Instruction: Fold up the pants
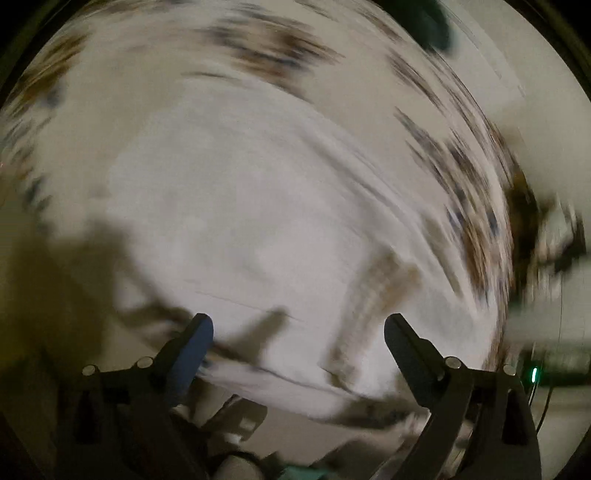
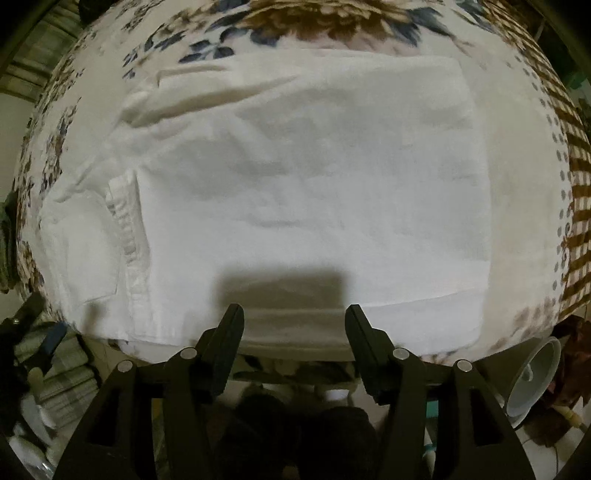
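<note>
The white pants (image 2: pixel 303 177) lie folded into a broad rectangle on a floral bedspread (image 2: pixel 332 22). The ribbed waistband (image 2: pixel 127 229) shows at the left of the right wrist view. My right gripper (image 2: pixel 294 317) is open and empty, just above the near edge of the pants. The left wrist view is heavily blurred by motion. The pants show there as a white patch (image 1: pixel 240 221). My left gripper (image 1: pixel 298 326) is open and empty above them.
The bed's near edge runs under my right gripper. A white lamp shade (image 2: pixel 535 376) stands at the lower right. Green checked fabric (image 2: pixel 62 369) lies at the lower left. A checked brown border (image 2: pixel 576 177) runs along the bedspread's right side.
</note>
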A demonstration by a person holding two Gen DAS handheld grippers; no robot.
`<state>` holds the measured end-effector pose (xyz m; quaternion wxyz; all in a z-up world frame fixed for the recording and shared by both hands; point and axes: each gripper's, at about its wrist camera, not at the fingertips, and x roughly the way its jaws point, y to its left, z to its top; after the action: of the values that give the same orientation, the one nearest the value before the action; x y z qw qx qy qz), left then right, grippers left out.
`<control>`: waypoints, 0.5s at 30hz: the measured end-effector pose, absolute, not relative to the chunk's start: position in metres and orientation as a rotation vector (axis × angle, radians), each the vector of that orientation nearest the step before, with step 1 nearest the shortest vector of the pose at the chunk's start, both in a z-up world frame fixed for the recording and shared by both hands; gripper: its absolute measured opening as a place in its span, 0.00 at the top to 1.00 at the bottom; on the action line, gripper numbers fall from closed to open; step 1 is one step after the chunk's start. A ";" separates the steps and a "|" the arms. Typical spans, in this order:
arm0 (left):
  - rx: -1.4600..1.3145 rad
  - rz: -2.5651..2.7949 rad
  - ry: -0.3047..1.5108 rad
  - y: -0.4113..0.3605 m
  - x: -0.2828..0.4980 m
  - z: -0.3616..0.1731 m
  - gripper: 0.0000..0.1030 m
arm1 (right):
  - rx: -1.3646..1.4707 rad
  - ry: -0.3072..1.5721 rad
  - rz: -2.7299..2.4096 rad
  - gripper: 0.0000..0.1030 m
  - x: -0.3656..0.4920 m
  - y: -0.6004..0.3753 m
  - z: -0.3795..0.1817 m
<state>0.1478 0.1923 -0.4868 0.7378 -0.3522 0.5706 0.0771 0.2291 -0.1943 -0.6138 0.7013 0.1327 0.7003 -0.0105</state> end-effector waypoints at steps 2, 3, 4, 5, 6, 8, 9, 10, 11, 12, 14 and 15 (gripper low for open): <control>-0.856 0.302 1.244 0.222 0.136 -0.504 0.08 | 0.285 1.574 -0.030 0.42 0.234 -0.192 -0.614; -0.929 0.369 1.218 0.240 0.129 -0.516 0.08 | 0.286 1.578 -0.034 0.42 0.239 -0.189 -0.614; -0.981 0.428 1.195 0.254 0.125 -0.528 0.10 | 0.288 1.581 -0.038 0.42 0.240 -0.185 -0.615; -1.016 0.452 1.178 0.264 0.124 -0.536 0.11 | 0.287 1.589 -0.043 0.42 0.239 -0.180 -0.618; -1.035 0.455 1.152 0.271 0.127 -0.542 0.35 | 0.282 1.593 -0.047 0.42 0.240 -0.178 -0.619; -1.006 0.437 1.116 0.271 0.135 -0.544 0.76 | 0.267 1.590 -0.055 0.42 0.243 -0.172 -0.620; -0.966 0.440 1.086 0.271 0.138 -0.535 0.87 | 0.256 1.594 -0.065 0.42 0.245 -0.170 -0.621; -0.932 0.435 1.049 0.260 0.142 -0.526 0.90 | 0.250 1.598 -0.075 0.42 0.245 -0.167 -0.622; -0.823 0.386 0.997 0.254 0.145 -0.511 0.90 | 0.241 1.606 -0.088 0.42 0.255 -0.157 -0.622; -0.768 0.349 0.947 0.247 0.149 -0.491 0.90 | 0.234 1.614 -0.099 0.42 0.254 -0.156 -0.624; -0.733 0.297 0.906 0.242 0.154 -0.474 0.90 | 0.223 1.622 -0.110 0.42 0.256 -0.152 -0.629; -0.717 0.291 0.898 0.241 0.160 -0.470 0.90 | 0.213 1.623 -0.115 0.42 0.257 -0.151 -0.630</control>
<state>0.1600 0.2415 -0.4703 0.8295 -0.3379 0.4230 0.1371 0.2573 -0.1506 -0.6296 0.6820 0.0948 0.7234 -0.0511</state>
